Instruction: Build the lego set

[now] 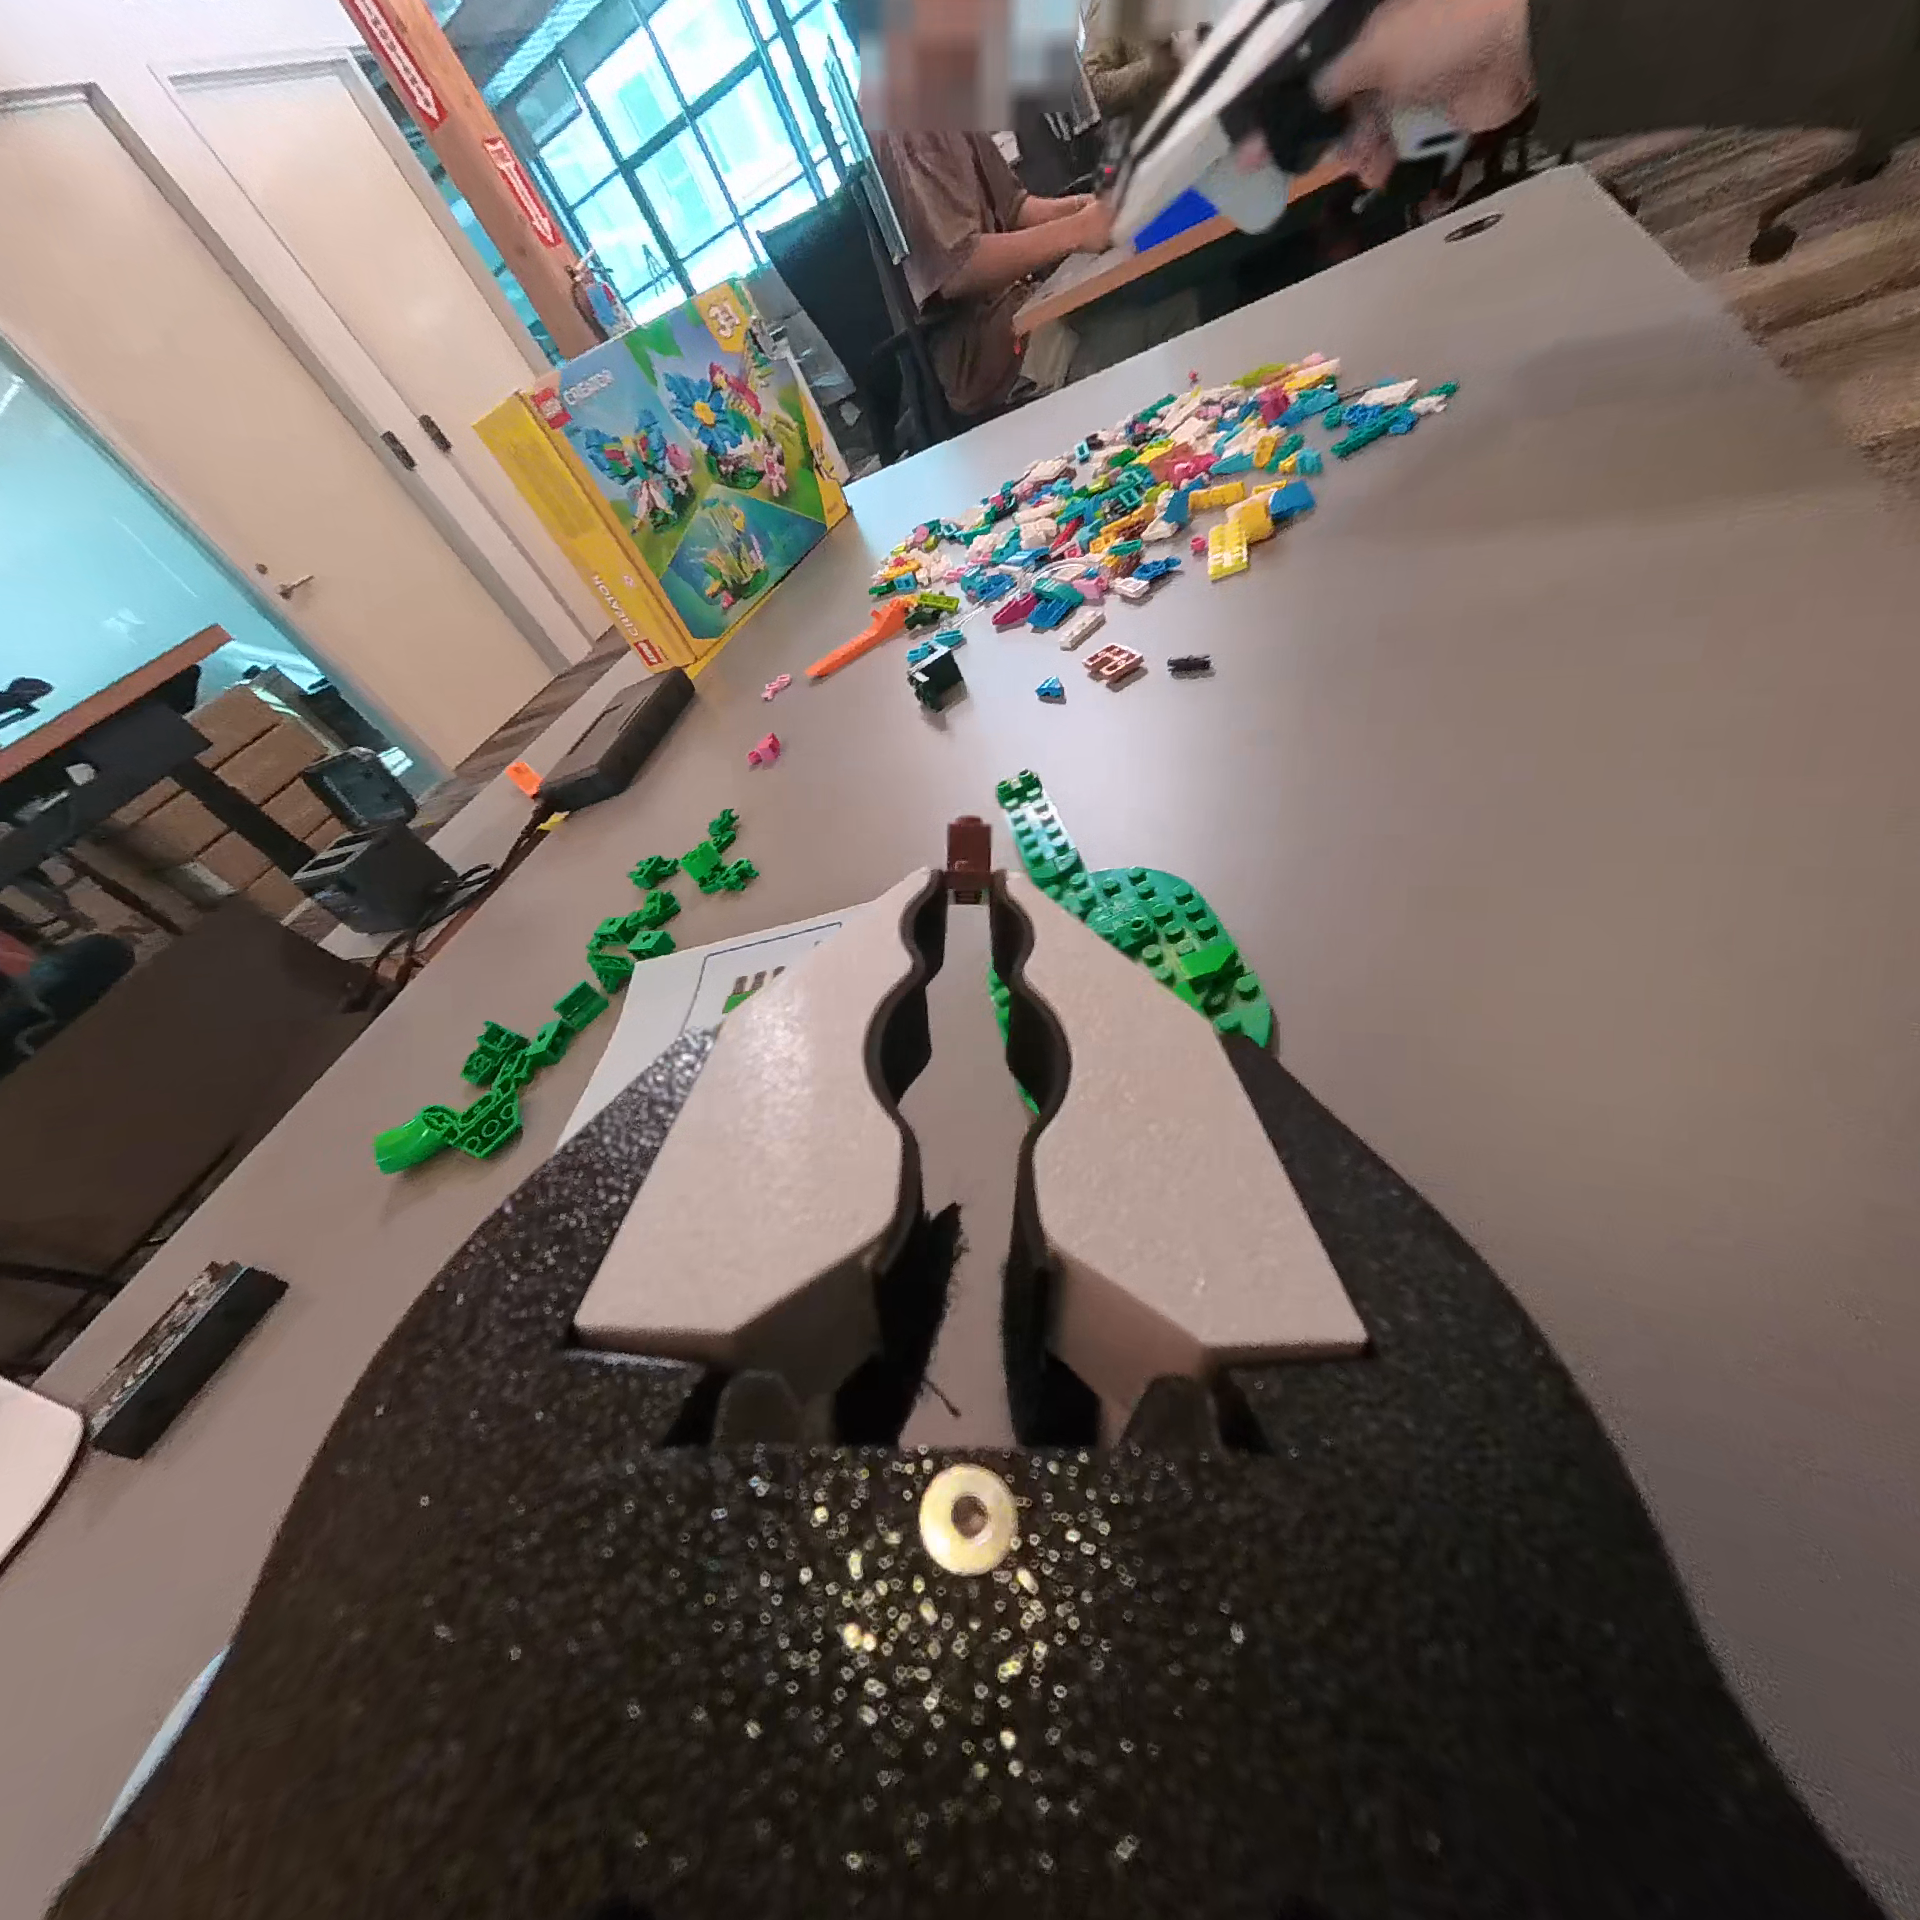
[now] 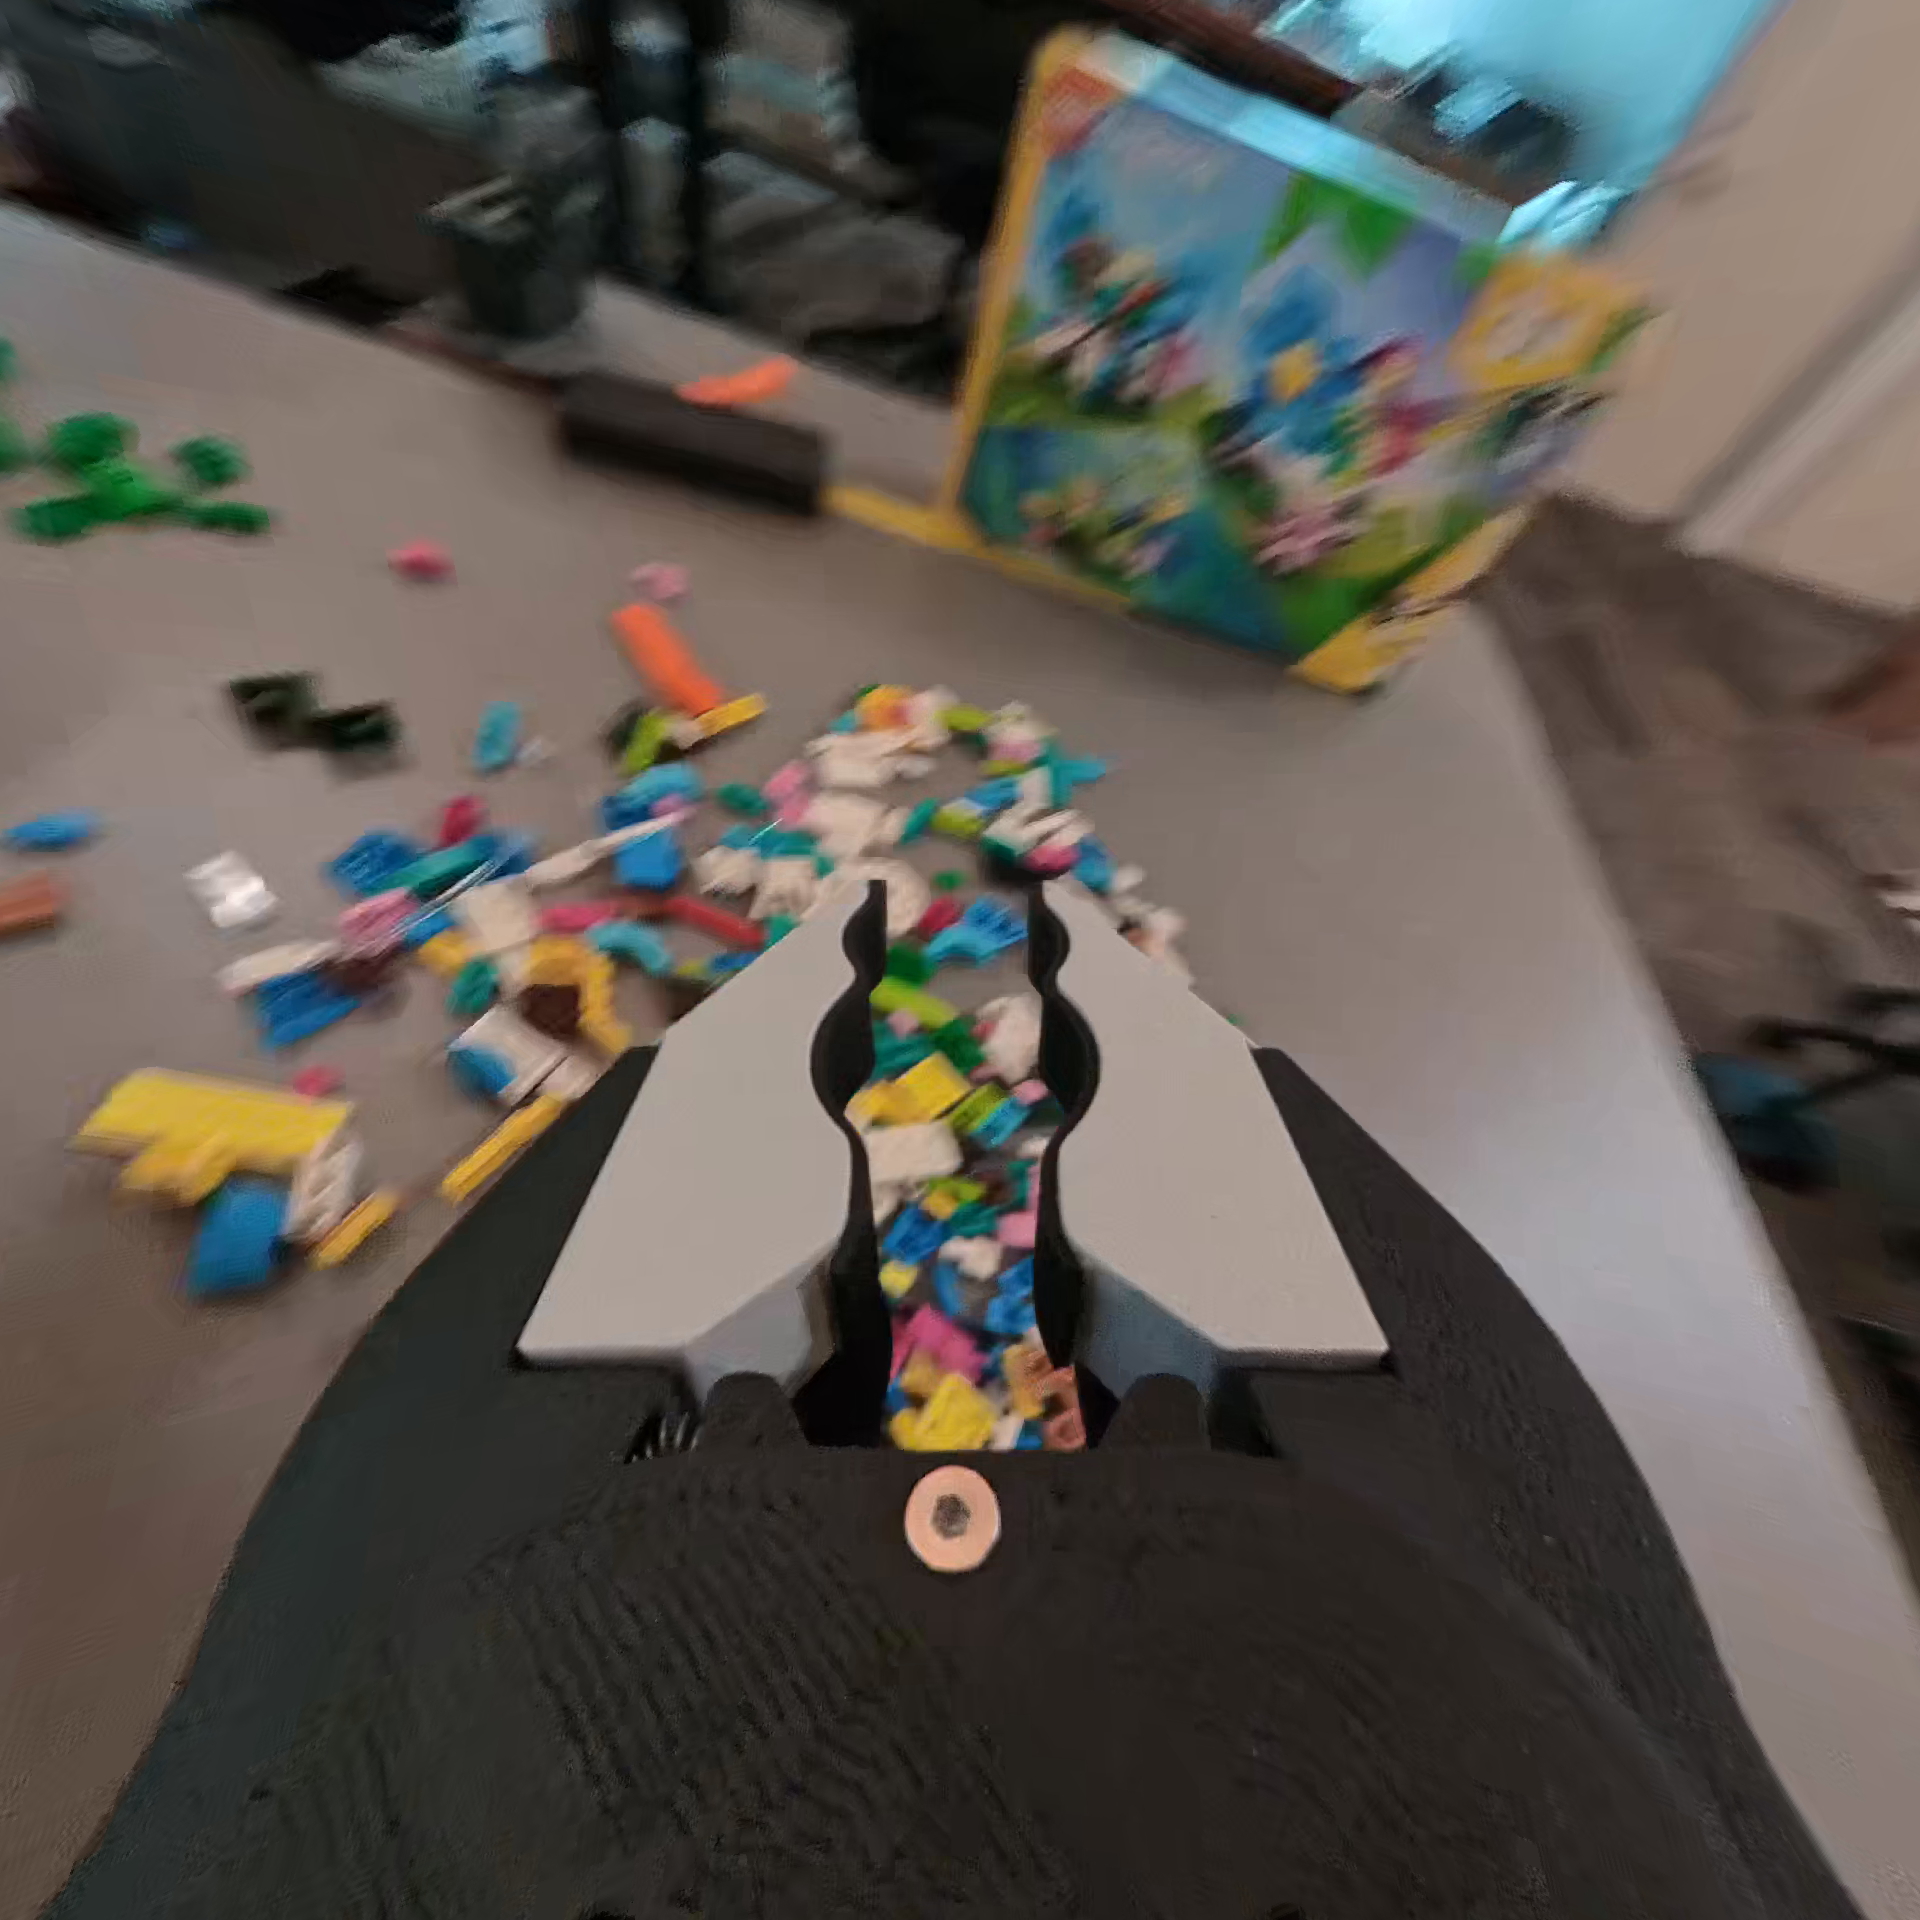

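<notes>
My left gripper (image 1: 968, 878) is shut on a small brown brick (image 1: 970, 847) and holds it above the grey table, just left of a green leaf-shaped plate assembly (image 1: 1153, 925). My right gripper (image 2: 954, 896) is open and empty, hovering over the big pile of mixed coloured bricks (image 2: 831, 935); this view is blurred by motion. The same pile shows far off in the left wrist view (image 1: 1164, 488), with the right gripper (image 1: 1226, 135) held high at the top right.
Loose green bricks (image 1: 582, 997) and an instruction sheet (image 1: 675, 997) lie left of my left gripper. The set's box (image 1: 675, 488) (image 2: 1268, 374) stands at the table's far edge, beside a black block (image 1: 623, 743). An orange tool (image 1: 862, 644) lies near the pile. Spacing between my two grippers at the tips: around 45 cm.
</notes>
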